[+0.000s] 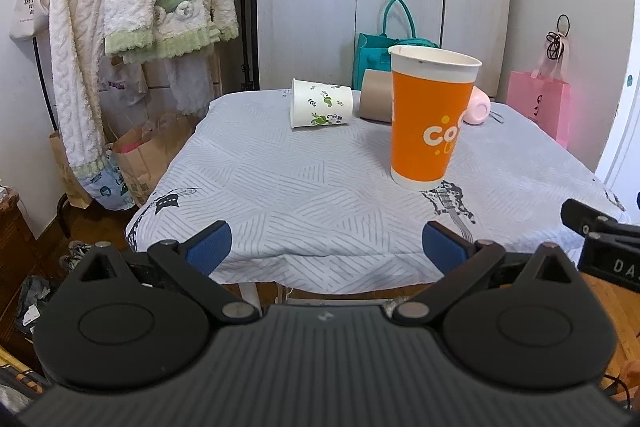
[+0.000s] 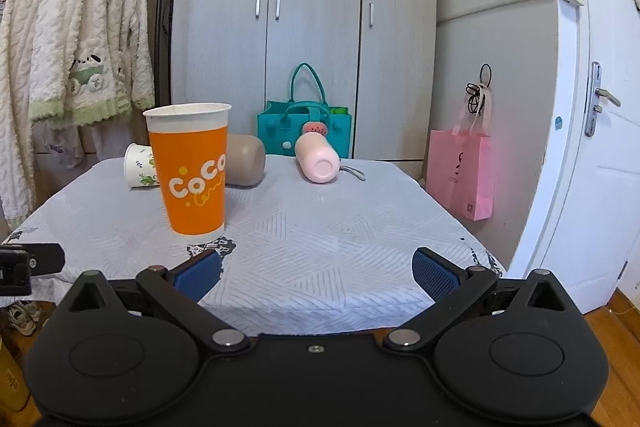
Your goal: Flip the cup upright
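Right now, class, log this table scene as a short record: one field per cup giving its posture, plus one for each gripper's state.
orange cup: upright, mouth up, near the front of the table
floral paper cup: on its side, behind the orange cup
brown cup: on its side, partly hidden by the orange cup
pink cup: on its side, base toward the right wrist camera
left gripper: open, holding nothing
right gripper: open, holding nothing

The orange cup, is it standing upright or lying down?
Upright: the orange cup stands on its base on the table, open rim on top.
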{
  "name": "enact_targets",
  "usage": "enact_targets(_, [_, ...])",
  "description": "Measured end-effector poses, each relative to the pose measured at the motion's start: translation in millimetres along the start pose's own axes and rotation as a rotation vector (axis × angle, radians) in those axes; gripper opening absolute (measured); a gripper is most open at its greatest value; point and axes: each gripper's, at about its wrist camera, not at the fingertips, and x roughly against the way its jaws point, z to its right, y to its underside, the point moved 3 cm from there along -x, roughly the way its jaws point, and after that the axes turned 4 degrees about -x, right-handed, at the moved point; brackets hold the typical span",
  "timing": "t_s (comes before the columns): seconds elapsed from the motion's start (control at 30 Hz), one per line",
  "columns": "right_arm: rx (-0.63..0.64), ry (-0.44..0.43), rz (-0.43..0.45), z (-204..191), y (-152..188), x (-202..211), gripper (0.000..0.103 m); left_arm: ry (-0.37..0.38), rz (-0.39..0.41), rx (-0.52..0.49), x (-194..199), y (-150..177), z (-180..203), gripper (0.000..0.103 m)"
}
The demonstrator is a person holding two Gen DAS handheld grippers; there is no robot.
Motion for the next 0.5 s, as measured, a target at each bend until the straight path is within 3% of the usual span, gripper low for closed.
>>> enact_targets(0.5, [0.023, 0.007, 0.012, -2.0, -1.0, 6.8, 0.103, -0.031, 0.025, -0.008, 6.5, -2.4, -4.4, 0.103])
